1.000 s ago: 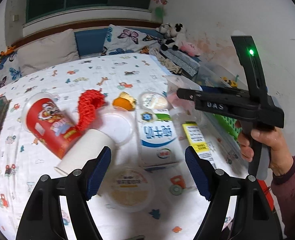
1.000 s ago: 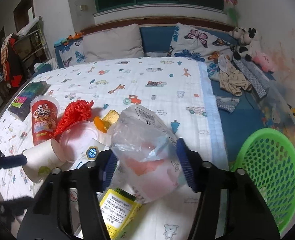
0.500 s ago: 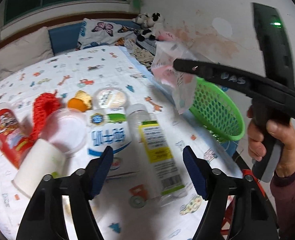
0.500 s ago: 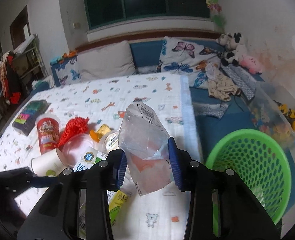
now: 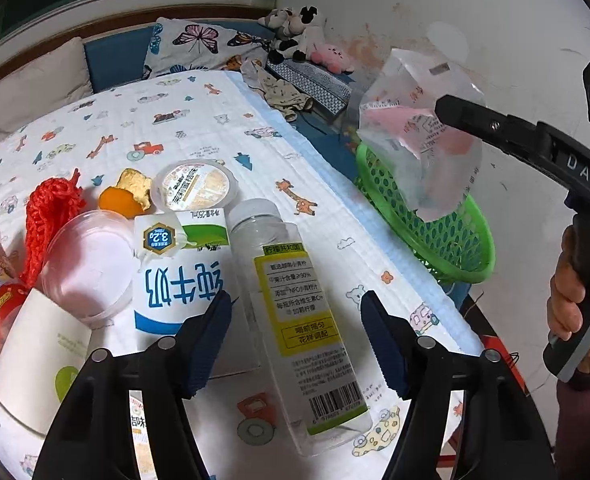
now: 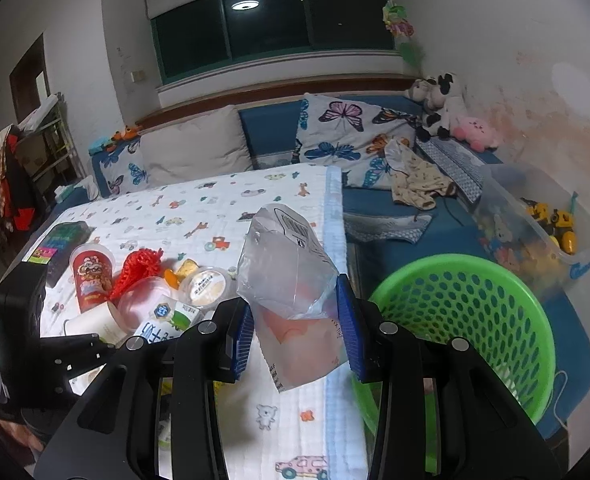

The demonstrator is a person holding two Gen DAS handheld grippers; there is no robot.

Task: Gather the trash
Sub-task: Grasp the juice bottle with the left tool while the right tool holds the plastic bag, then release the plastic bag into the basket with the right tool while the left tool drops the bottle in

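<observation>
- My right gripper (image 6: pixel 297 334) pinches the plastic bag (image 6: pixel 291 296), held clear above the bed beside the green basket (image 6: pixel 467 320), ready for dropping.
- My left gripper (image 5: pixel 295 338) is unloaded, jaws closing astride the clear bottle (image 5: pixel 295 312): likely next pick.

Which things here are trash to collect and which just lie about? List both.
Job: plastic bag in right gripper; green basket; bottle under left gripper, jaws closing; milk carton; paper cup.
Lying about: pillows, plush toys, toy bin.
</observation>
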